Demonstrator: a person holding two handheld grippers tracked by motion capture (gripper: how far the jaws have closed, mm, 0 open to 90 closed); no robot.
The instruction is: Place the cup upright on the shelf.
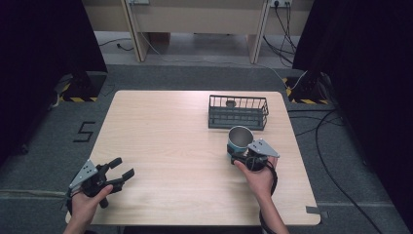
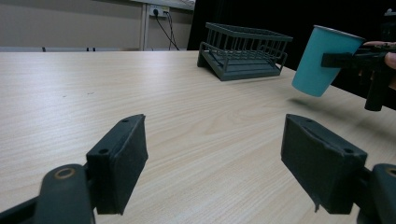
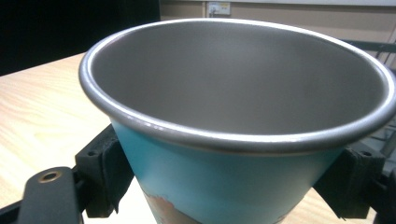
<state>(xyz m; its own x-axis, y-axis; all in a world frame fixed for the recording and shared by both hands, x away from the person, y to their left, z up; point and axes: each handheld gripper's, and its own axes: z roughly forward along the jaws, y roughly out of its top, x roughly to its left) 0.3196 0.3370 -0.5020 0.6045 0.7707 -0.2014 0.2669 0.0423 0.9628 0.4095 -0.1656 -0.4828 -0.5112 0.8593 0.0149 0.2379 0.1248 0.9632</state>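
1. While you are holding the cup [image 1: 239, 139] in your right tongs [image 1: 242, 155], it is hanging off the bench [image 1: 170, 146], slightly tilted, just in front of the wire basket [image 1: 238, 112]; the left gripper view confirms a gap and a shadow beneath the cup [image 2: 324, 60].
2. Your right tongs are clamping the cup's teal wall from both sides, below the steel rim, as the right gripper view shows; the cup [image 3: 233, 140] is looking empty inside.
3. Your left tongs [image 1: 117, 174] are standing apart and gripping nothing, hovering low over the near left part of the bench, well apart from the cup.
4. Judged from this, the pickup is done and the carry is in hand; the placing is not yet done.
5. The wire basket is sitting near the far right edge of the bench, and a small round object [image 1: 230, 103] is lying inside at its back left; what it is cannot be told.
6. What is left, by my judgement, is bringing the cup over the basket wall, lowering it in and releasing.
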